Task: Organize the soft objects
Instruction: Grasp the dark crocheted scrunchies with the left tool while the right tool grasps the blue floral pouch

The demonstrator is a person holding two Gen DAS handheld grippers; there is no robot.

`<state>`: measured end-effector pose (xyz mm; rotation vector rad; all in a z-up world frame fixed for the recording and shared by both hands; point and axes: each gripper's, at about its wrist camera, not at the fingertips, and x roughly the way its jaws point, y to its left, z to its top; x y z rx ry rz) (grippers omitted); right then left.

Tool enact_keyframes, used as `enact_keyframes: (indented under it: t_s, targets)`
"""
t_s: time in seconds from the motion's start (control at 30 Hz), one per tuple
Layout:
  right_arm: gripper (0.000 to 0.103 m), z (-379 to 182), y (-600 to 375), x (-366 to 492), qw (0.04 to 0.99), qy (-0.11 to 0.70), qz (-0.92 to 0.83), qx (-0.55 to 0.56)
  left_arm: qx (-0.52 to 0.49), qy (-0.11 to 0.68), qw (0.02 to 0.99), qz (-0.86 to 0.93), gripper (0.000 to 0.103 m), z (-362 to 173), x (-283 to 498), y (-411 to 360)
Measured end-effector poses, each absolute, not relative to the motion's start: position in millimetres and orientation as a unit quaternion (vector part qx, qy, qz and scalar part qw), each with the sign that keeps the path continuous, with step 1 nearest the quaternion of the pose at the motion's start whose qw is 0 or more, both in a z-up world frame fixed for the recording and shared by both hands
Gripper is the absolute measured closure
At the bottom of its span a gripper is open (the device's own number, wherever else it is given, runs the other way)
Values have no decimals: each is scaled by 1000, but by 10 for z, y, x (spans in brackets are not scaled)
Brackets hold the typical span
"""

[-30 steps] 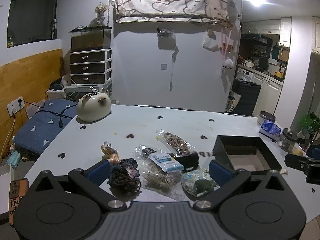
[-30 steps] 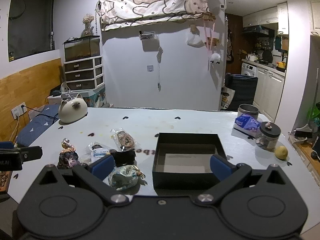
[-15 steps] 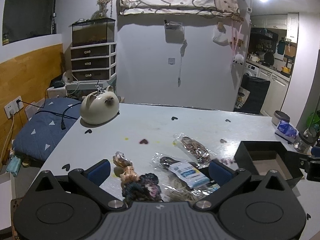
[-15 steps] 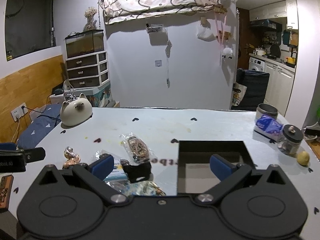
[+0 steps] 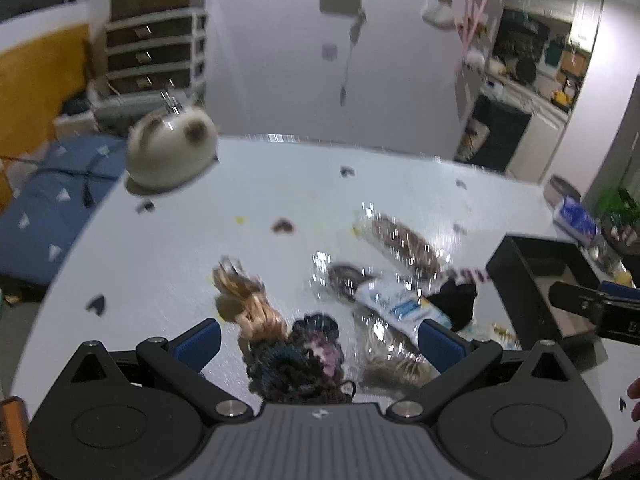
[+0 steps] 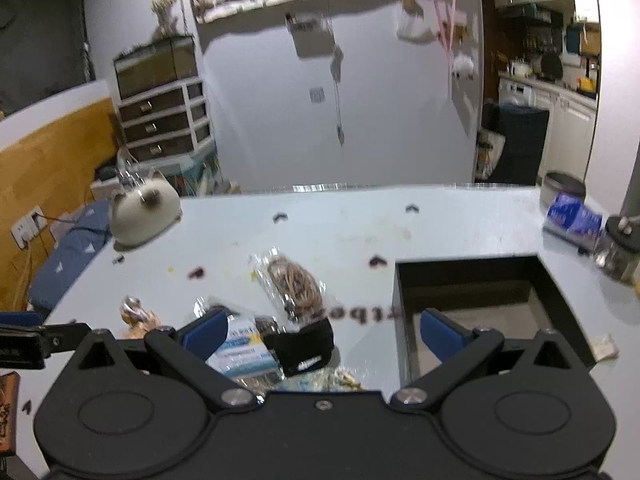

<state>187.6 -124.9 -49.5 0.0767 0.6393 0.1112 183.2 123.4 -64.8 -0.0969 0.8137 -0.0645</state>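
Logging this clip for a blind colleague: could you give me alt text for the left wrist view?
The open left gripper hangs low over a pale table, its blue-tipped fingers either side of a dark fuzzy scrunchie in a scatter of small soft items and clear packets. An open black box sits to the right, a cream cat-shaped object at the far left; the image is motion-blurred.

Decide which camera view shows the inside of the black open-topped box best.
The right wrist view: the black open-topped box faces it, floor and walls visible. The left wrist view shows the box only at its right edge, partly behind the right gripper.
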Motion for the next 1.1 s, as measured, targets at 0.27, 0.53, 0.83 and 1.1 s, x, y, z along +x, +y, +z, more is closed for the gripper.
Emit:
enact_keyframes:
  t_s: [0.27, 0.53, 0.83, 1.1]
  targets:
    - [0, -893, -1215, 2155, 914, 399, 47, 56, -12, 468, 882, -53, 0, -1062, 2135, 1225]
    - [14, -1129, -1105, 2327, 885, 460, 52, 40, -13, 495, 865, -74, 2, -1319, 2279, 1280]
    - [38, -1379, -1022, 2495, 852, 520, 57, 30, -23, 511, 856, -77, 37, -1438, 2366, 1339]
    - [66, -1363, -973, 2457, 853, 518, 62, 16, -37, 504, 859, -81, 49, -1439, 2314, 1383]
